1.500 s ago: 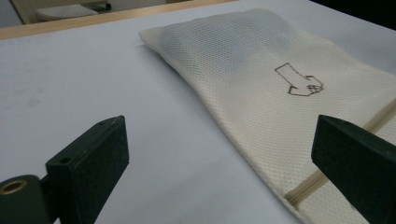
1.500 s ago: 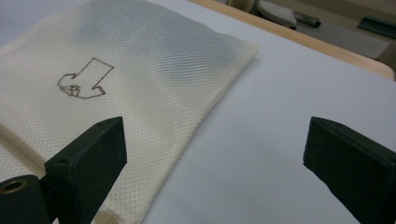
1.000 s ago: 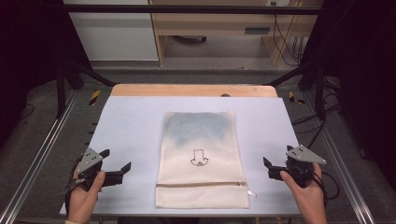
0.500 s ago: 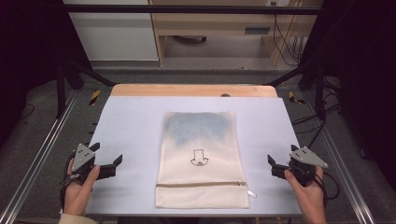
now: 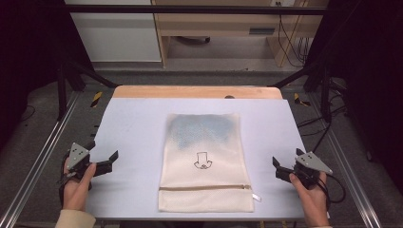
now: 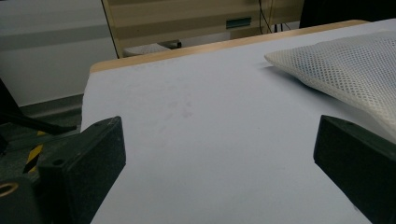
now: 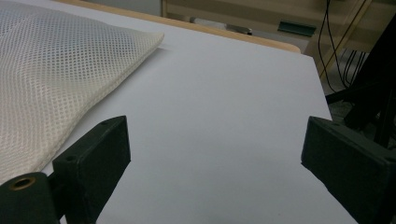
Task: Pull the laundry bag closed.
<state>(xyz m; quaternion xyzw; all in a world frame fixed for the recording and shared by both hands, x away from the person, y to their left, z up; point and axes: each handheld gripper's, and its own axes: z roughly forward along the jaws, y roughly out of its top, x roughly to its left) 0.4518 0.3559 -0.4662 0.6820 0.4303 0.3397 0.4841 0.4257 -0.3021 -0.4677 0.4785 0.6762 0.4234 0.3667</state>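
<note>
Both tongs, left (image 5: 105, 160) and right (image 5: 281, 167), had drawn back to the counter (image 5: 133, 118) edges, jaws apart, leaving the mesh bag (image 5: 204, 161) untouched.

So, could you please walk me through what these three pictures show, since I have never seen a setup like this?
There is no robot here: a person stands at a table and holds a hand tool with two black jaws in each hand. The high view looks down from above the person's side; the left gripper sits near the table's left edge, the right gripper near its right. The other two pictures come from cameras riding on those tools, looking out between their jaws. In the middle of the table lies a cream mesh bag with a zipper near the person's end and something bluish inside. Both grippers are open and hold nothing.
</note>
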